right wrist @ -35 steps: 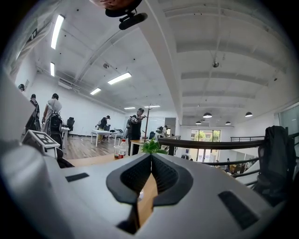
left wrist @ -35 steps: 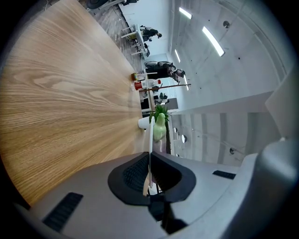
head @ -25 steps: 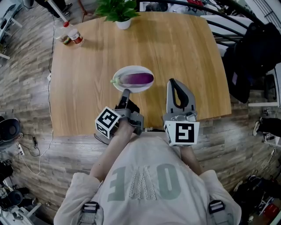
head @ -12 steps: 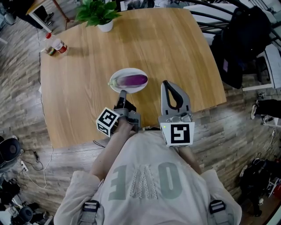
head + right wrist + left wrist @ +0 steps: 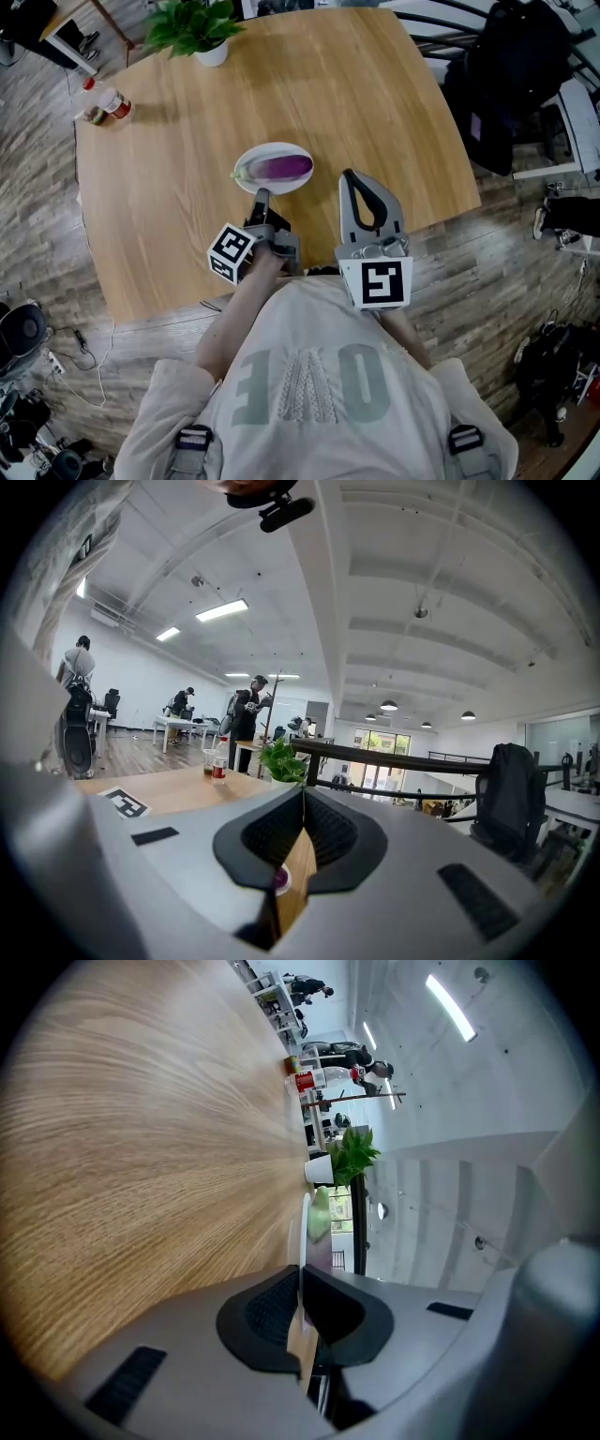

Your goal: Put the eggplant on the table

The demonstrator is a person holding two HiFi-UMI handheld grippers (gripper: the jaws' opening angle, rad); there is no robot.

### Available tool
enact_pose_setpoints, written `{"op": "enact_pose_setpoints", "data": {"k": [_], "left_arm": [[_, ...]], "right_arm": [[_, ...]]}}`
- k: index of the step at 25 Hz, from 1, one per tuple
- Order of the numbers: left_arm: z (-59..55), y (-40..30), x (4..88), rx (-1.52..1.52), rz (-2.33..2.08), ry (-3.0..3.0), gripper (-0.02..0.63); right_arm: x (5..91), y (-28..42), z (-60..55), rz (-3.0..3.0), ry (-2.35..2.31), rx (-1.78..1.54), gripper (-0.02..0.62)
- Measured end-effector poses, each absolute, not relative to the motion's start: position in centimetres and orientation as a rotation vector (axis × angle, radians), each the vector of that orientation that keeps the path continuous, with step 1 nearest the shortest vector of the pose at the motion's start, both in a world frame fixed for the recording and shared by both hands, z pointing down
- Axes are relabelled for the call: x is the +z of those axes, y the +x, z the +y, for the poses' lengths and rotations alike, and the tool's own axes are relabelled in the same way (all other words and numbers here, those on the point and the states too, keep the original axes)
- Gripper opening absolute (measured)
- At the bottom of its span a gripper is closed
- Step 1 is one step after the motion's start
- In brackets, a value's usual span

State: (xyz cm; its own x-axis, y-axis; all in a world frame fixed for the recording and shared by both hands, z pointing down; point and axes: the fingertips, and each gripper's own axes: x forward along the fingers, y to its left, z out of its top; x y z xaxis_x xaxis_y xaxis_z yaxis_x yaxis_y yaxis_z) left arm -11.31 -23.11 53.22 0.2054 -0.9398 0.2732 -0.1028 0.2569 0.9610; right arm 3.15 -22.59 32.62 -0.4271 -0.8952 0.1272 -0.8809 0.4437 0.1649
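Things we are counting: one eggplant (image 5: 278,167) lying on one white plate (image 5: 246,161); one plant (image 5: 192,28) and two bottles (image 5: 103,103) standing well beyond the plate. We are holding the left gripper (image 5: 262,195) and the right gripper (image 5: 350,175) near the plate, both pinched together and empty, over one wooden table (image 5: 356,84) with wood floor (image 5: 47,216) around it.

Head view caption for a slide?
Shut left hand-held gripper points at eggplant on plate; shut right hand-held gripper alongside.

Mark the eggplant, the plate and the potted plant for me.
eggplant (image 5: 281,167), head view, purple middle
plate (image 5: 274,146), head view, far rim
potted plant (image 5: 192,23), head view, green leaves
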Motion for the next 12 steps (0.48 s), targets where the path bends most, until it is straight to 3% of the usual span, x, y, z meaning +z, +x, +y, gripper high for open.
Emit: {"op": "enact_pose_setpoints", "data": {"k": [12], "left_arm": [[-23.6,-11.5,55.0,-0.788,-1.202,1.136,0.019]], "right_arm": [[33.5,2.6,-22.8,-2.478,1.545,-0.085,0.02]]}}
